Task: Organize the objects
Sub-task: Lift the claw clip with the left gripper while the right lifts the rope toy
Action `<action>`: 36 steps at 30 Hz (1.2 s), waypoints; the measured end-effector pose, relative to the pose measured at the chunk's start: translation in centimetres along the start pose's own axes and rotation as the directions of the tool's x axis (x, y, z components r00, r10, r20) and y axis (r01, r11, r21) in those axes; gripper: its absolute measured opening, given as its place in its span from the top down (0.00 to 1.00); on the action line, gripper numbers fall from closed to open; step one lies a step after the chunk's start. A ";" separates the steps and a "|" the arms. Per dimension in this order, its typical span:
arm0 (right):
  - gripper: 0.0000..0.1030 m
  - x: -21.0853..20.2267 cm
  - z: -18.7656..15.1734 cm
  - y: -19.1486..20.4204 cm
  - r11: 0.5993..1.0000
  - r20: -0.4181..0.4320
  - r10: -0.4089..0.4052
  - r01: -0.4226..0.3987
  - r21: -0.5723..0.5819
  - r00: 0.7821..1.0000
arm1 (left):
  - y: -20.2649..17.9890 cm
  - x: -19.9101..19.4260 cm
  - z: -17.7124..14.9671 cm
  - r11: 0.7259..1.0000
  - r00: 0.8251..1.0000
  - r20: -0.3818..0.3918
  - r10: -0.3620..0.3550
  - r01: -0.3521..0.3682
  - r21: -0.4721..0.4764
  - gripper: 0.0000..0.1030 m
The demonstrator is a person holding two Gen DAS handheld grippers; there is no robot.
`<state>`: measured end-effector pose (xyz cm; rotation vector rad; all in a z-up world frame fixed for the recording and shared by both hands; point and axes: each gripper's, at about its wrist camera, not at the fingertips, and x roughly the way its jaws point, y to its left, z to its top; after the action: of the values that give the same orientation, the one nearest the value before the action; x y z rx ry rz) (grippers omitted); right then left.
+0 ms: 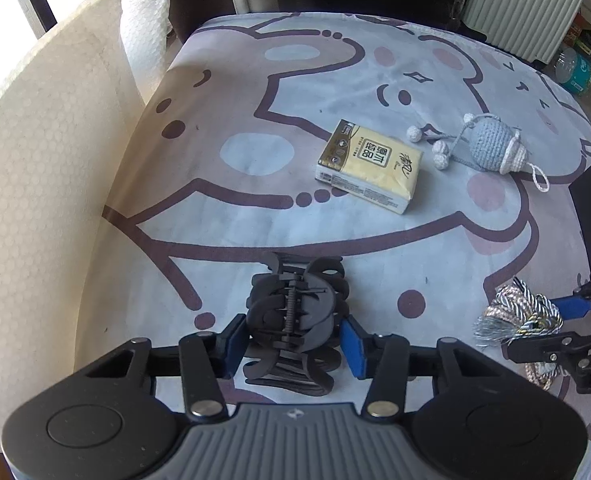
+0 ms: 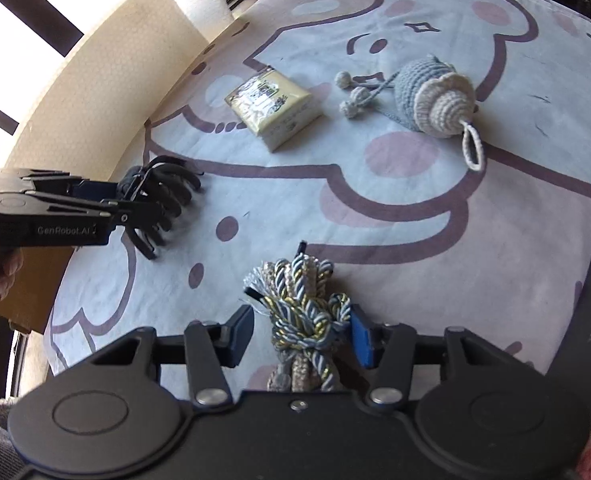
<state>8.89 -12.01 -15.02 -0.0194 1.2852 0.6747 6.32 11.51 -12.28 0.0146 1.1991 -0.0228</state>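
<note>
Left gripper (image 1: 294, 340) clamped on black hair claw (image 1: 295, 312), 6 o'clock on cartoon sheet (image 1: 215, 240). Tissue pack (image 1: 369, 164) centre; crochet toy (image 1: 491, 146) at 2 o'clock. Right gripper (image 2: 301, 334) around braided cord (image 2: 301, 312); pad contact unclear.

The left gripper (image 1: 293, 344) clamps a black hair claw (image 1: 295, 312) above the printed sheet (image 1: 223, 240).

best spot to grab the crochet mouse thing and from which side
Take the crochet toy across its plump blue body, coming straight down with one finger on each long side. It lies on its side on the bedspread, so the body is the widest firm part; the loop and pompom strings are floppy.
</note>
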 end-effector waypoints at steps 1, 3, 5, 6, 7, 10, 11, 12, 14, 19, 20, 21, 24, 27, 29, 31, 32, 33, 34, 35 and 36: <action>0.58 0.0 0.0 0.3 1.000 -0.013 -0.006 0.005 -0.015 1.000 | 0.0 0.0 0.0 1.000 1.000 0.000 -0.001 0.001 0.001 0.53; 0.64 0.3 0.0 0.9 0.998 -0.043 -0.027 0.025 -0.052 0.999 | 0.0 -0.2 0.0 1.000 1.000 0.002 -0.003 0.003 0.004 0.55; 0.65 0.4 -0.1 1.5 0.995 -0.063 -0.049 0.043 -0.086 0.997 | 0.0 -0.3 0.0 1.000 1.000 0.003 -0.003 0.003 0.006 0.56; 0.65 0.4 -0.1 1.8 0.994 -0.066 -0.061 0.054 -0.099 0.996 | -0.1 -0.3 0.0 1.000 1.000 0.001 -0.004 0.004 0.008 0.56; 0.66 0.3 -0.1 2.0 0.993 -0.068 -0.070 0.063 -0.103 0.995 | -0.1 -0.3 0.0 1.000 1.000 0.000 -0.005 0.005 0.010 0.56; 0.66 0.0 0.2 2.0 0.992 -0.054 -0.098 0.093 -0.089 0.994 | -0.1 -0.4 0.0 1.000 1.000 0.002 -0.007 0.007 0.008 0.56; 0.66 -0.2 0.2 1.9 0.992 -0.046 -0.101 0.097 -0.080 0.994 | -0.1 -0.5 0.0 1.000 1.000 0.003 -0.007 0.007 0.007 0.56; 0.66 -0.4 0.3 1.7 0.993 -0.038 -0.102 0.099 -0.068 0.994 | -0.1 -0.5 0.0 1.000 1.000 0.004 -0.005 0.005 0.010 0.56; 0.66 -0.7 0.3 1.5 0.993 -0.027 -0.106 0.105 -0.047 0.994 | -0.3 -0.3 -0.1 1.000 1.000 0.004 0.009 -0.009 0.018 0.56; 0.66 -0.6 0.2 1.5 0.990 -0.035 -0.134 0.133 -0.044 0.990 | -1.5 0.2 -0.4 0.993 0.999 -0.003 0.048 -0.047 0.104 0.44; 0.66 -0.6 0.1 1.5 0.990 -0.037 -0.138 0.137 -0.045 0.990 | -1.6 0.2 -0.4 0.992 0.998 0.002 0.056 -0.056 0.116 0.44; 0.66 -0.6 0.1 1.4 0.989 -0.038 -0.140 0.138 -0.042 0.989 | -1.7 0.1 -0.3 0.991 0.998 0.009 0.060 -0.061 0.121 0.44; 0.66 -0.6 0.1 1.2 0.989 -0.035 -0.143 0.142 -0.034 0.989 | -1.6 -0.1 0.1 0.994 0.998 0.027 0.057 -0.060 0.093 0.45; 0.66 -0.7 0.1 1.1 0.989 -0.034 -0.145 0.144 -0.029 0.989 | -1.3 -0.2 0.3 0.995 0.997 0.028 0.066 -0.068 0.070 0.56; 0.66 -0.6 0.1 1.0 0.989 -0.036 -0.147 0.146 -0.027 0.988 | -1.2 -0.2 0.4 0.996 0.998 0.023 0.063 -0.064 0.070 0.56; 0.66 -0.6 0.1 1.0 0.988 -0.037 -0.150 0.150 -0.023 0.988 | -1.3 -0.2 0.4 0.995 0.998 0.017 0.063 -0.064 0.072 0.56; 0.66 -0.6 0.1 0.9 0.988 -0.036 -0.153 0.152 -0.021 0.988 | -1.3 -0.3 0.4 0.996 0.998 0.016 0.062 -0.063 0.070 0.56; 0.66 -0.7 0.2 0.9 0.988 -0.035 -0.155 0.155 -0.017 0.987 | -1.3 -0.4 0.4 0.996 0.998 0.015 0.060 -0.061 0.067 0.56; 0.66 -0.7 0.2 0.9 0.987 -0.033 -0.159 0.158 -0.013 0.987 | -1.2 -0.4 0.4 0.996 0.998 0.014 0.057 -0.057 0.061 0.56; 0.66 -0.8 0.2 0.8 0.987 -0.029 -0.162 0.161 -0.008 0.986 | -1.1 -0.5 0.4 0.997 0.998 0.013 0.053 -0.054 0.053 0.56; 0.66 -1.0 0.2 0.8 0.987 -0.025 -0.163 0.163 -0.003 0.986 | -1.1 -0.7 0.4 0.998 0.999 0.014 0.052 -0.053 0.046 0.56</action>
<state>8.58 -11.72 -13.84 -0.1333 1.2916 0.5357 6.39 10.40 -11.52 0.0863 1.1846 -0.0045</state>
